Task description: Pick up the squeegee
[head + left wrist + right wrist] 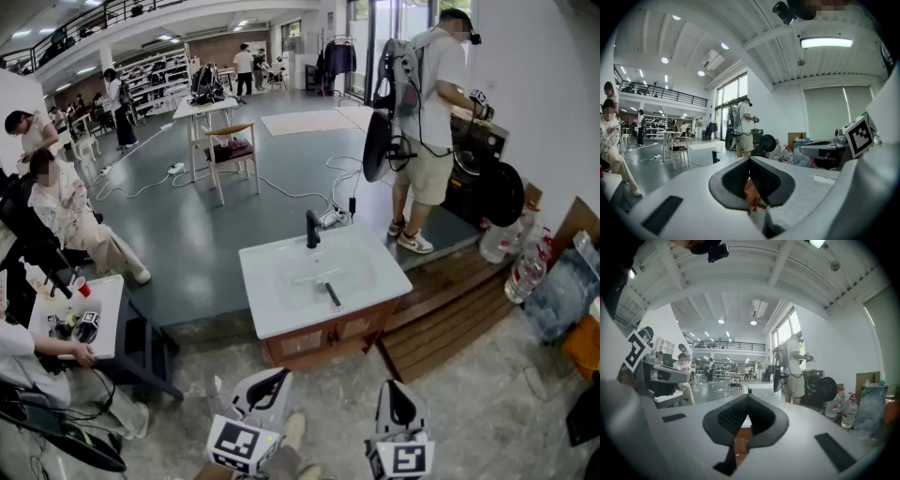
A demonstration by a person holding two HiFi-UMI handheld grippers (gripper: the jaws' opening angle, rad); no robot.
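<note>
The squeegee (pixel 332 294), a short black bar, lies in the basin of a white sink counter (pixel 272 314) on a wooden cabinet, in front of a black faucet (pixel 312 229). Both of my grippers are at the bottom of the head view, well short of the counter and pointing toward it. My left gripper (pixel 272 382) is shut with nothing in it, and its own view looks over the closed jaws (pixel 750 159) toward the faucet (pixel 715 157). My right gripper (pixel 398 396) is also shut and empty (pixel 748 397). The squeegee does not show in either gripper view.
A person with a backpack (pixel 427 122) stands at a black washing machine (pixel 478 169) to the right. Water bottles (pixel 525 272) and a wooden platform (pixel 450 309) lie right of the sink. People sit at the left by a small white table (pixel 103 319). A chair (pixel 234 150) stands farther back.
</note>
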